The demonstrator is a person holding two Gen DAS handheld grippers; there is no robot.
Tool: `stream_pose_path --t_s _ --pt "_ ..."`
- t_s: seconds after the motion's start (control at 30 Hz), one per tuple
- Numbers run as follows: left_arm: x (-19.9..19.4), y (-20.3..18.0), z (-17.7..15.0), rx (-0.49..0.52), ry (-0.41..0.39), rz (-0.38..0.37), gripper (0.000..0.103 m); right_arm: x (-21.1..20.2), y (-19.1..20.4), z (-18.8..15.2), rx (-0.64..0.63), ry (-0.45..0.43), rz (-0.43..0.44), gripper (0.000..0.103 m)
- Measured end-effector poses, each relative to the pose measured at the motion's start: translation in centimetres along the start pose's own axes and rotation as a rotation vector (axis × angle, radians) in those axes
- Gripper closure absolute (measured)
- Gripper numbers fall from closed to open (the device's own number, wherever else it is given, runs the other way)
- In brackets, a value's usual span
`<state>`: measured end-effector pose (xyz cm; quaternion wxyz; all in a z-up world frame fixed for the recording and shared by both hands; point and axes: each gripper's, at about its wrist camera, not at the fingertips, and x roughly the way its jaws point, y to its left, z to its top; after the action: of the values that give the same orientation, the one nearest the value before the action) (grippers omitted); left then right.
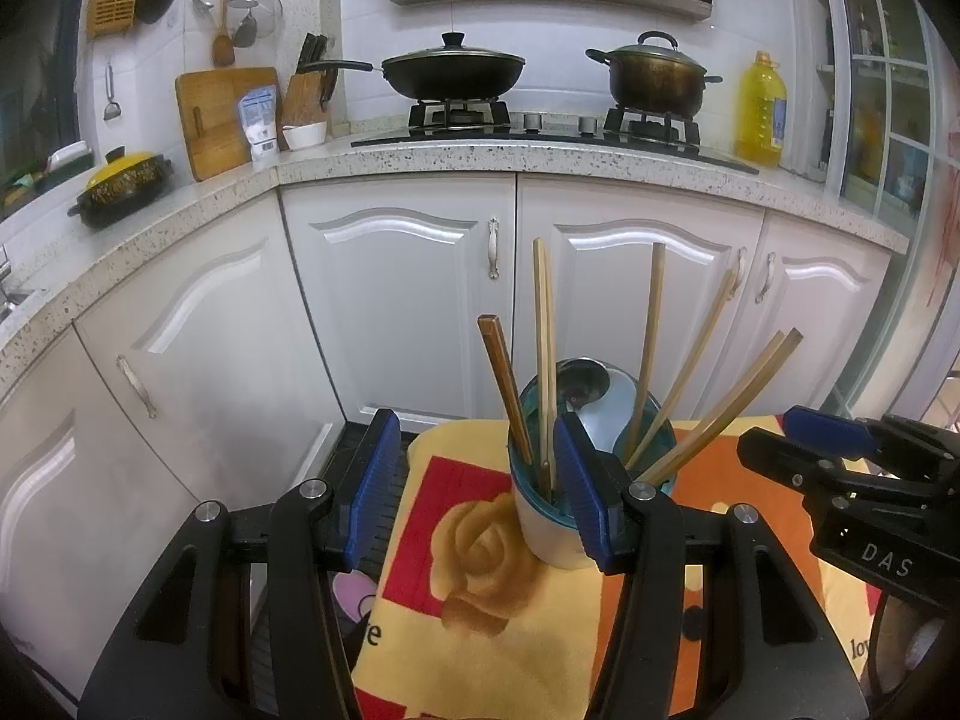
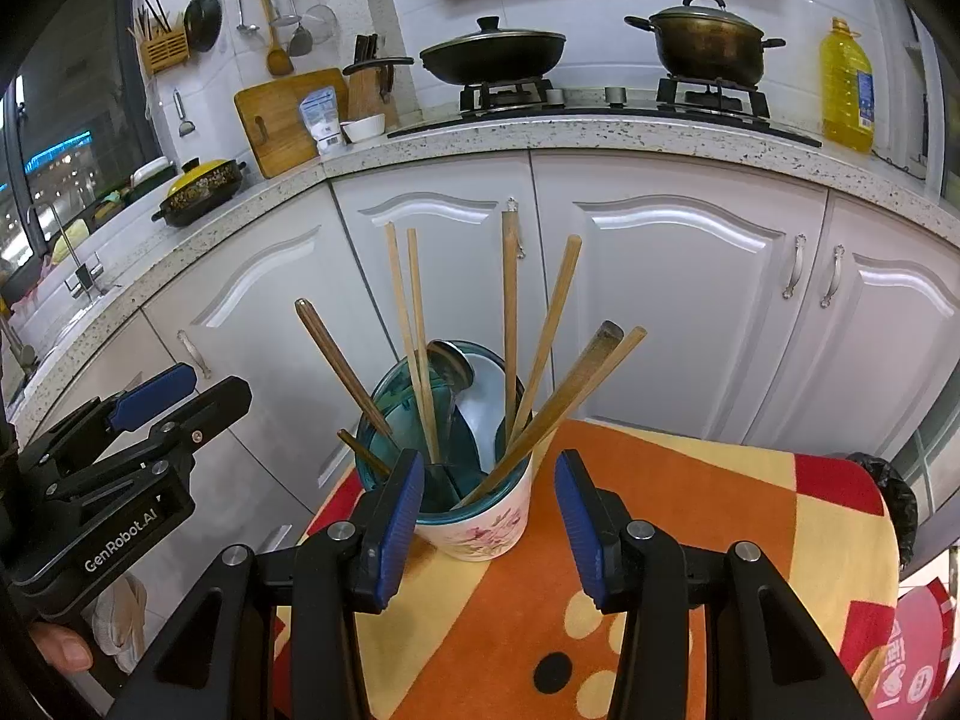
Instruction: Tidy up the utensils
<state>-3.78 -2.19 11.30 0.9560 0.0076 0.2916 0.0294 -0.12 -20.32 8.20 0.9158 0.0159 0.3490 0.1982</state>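
A white floral utensil cup (image 2: 486,525) with a teal rim stands on a small table covered by a yellow, orange and red cloth (image 2: 660,510). It holds several wooden chopsticks (image 2: 510,324) and a metal spoon (image 2: 450,369). The cup also shows in the left wrist view (image 1: 549,531), with its chopsticks (image 1: 545,360). My left gripper (image 1: 474,486) is open, with the cup just inside its right finger. My right gripper (image 2: 489,525) is open, with the cup between its fingers near the left one. Neither holds anything.
White cabinet doors (image 1: 396,300) stand close behind the table. The speckled counter (image 1: 540,156) above carries a stove with a wok (image 1: 450,69) and a pot (image 1: 654,78), an oil bottle (image 1: 761,111), a cutting board (image 1: 222,117) and a yellow-lidded casserole (image 1: 123,183).
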Motion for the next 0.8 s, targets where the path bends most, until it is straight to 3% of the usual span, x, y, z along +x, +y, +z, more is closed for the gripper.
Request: stream_pose_path --t_s 0.8 --pt "-0.29 0.13 0.01 -0.002 0.001 0.0 0.05 0.44 0.48 0.23 -0.007 0.006 0.003 0.059"
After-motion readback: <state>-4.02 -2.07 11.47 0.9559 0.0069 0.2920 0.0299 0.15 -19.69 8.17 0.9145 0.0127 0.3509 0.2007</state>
